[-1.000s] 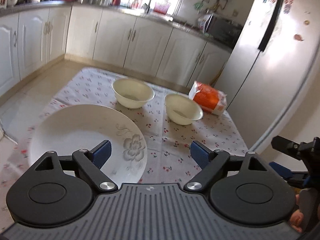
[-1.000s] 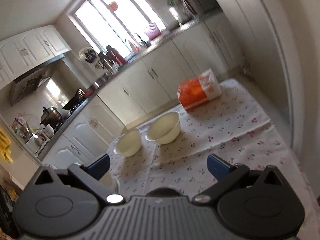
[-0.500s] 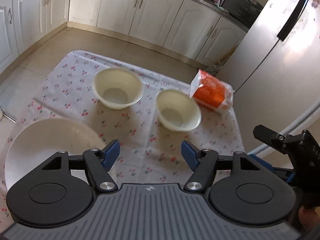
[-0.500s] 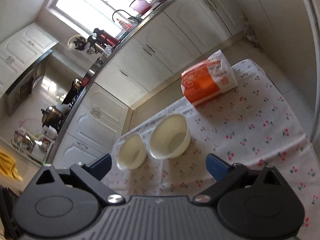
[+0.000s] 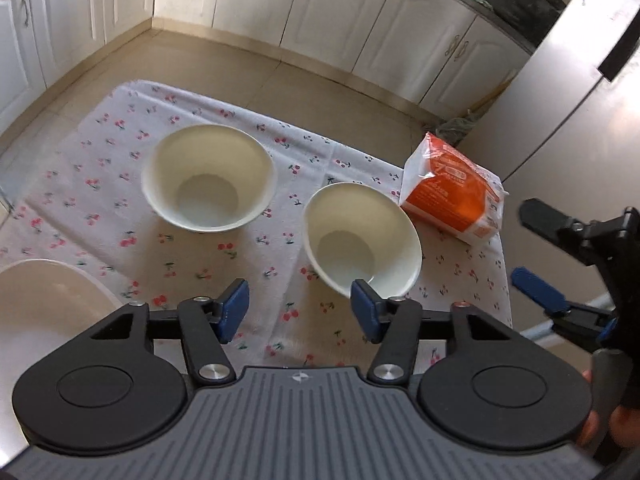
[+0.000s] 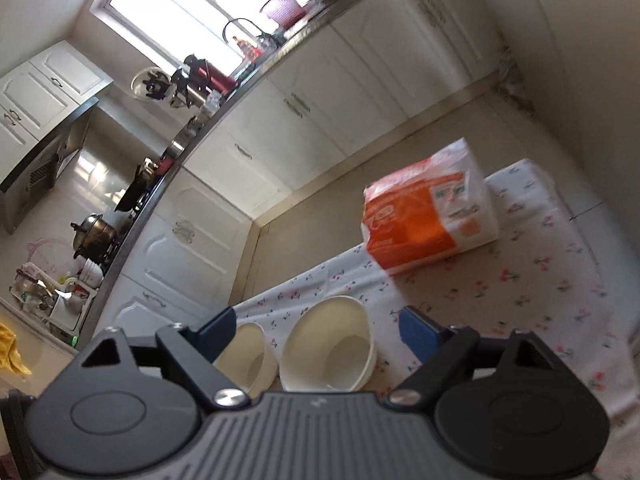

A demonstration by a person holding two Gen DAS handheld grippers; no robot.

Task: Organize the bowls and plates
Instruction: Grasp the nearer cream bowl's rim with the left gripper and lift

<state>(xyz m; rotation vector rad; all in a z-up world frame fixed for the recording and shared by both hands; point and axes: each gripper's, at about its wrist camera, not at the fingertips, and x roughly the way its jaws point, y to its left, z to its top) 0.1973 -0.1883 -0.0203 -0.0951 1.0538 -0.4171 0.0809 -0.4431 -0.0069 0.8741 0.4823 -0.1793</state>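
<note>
Two cream bowls [image 5: 208,178] (both empty, upright) sit near a plate [image 5: 44,308].

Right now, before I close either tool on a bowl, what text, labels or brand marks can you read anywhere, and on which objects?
Orange and white plastic package: printed lettering, too blurred to read in either view.
Small emblem on the left tool's grey ribbed body: a symbol, no letters.
Two cream bowls, white plate, cherry-print tablecloth: no text.

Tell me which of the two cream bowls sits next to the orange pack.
The smaller bowl, on the right in the left wrist view; the other bowl is larger and farther from the orange pack.
</note>
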